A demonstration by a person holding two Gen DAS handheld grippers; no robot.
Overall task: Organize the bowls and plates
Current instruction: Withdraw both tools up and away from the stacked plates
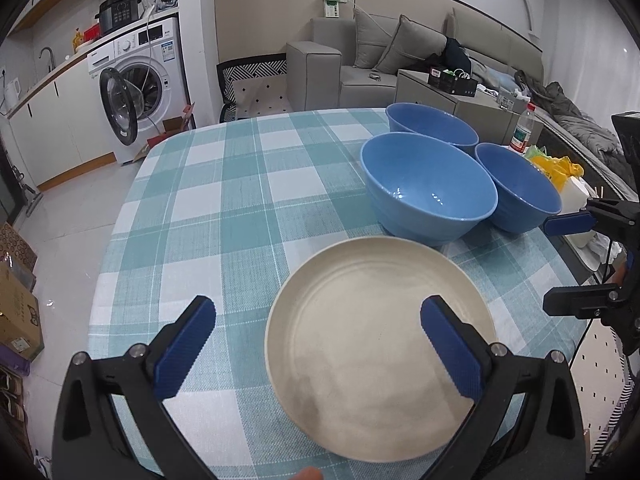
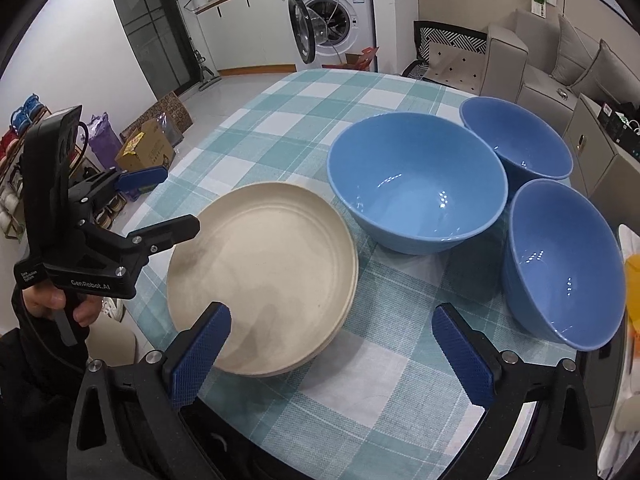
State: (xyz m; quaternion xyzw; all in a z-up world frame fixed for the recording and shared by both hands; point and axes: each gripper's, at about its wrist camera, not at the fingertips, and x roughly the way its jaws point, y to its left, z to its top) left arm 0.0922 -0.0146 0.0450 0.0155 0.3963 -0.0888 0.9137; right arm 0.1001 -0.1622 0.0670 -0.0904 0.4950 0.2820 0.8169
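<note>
On the round table under its teal-and-white checked cloth [image 2: 360, 380], a stack of shallow cream plates [image 2: 262, 276] sits at the near edge; from the right wrist view at least two rims show, one nested in the other, so the plates look already gathered. Just beyond them stand three glossy blue bowls, all still separate: a large bowl [image 2: 418, 184] in the middle, a smaller far bowl [image 2: 520, 140] and a near bowl [image 2: 560, 264], close together but not nested. Stacking those bowls is what seems left to do. Both tools are empty: the left gripper [image 1: 318, 334] hangs above the plates with its jaws spread wide, and the right gripper [image 2: 332, 344] is likewise fully spread, holding nothing.
</note>
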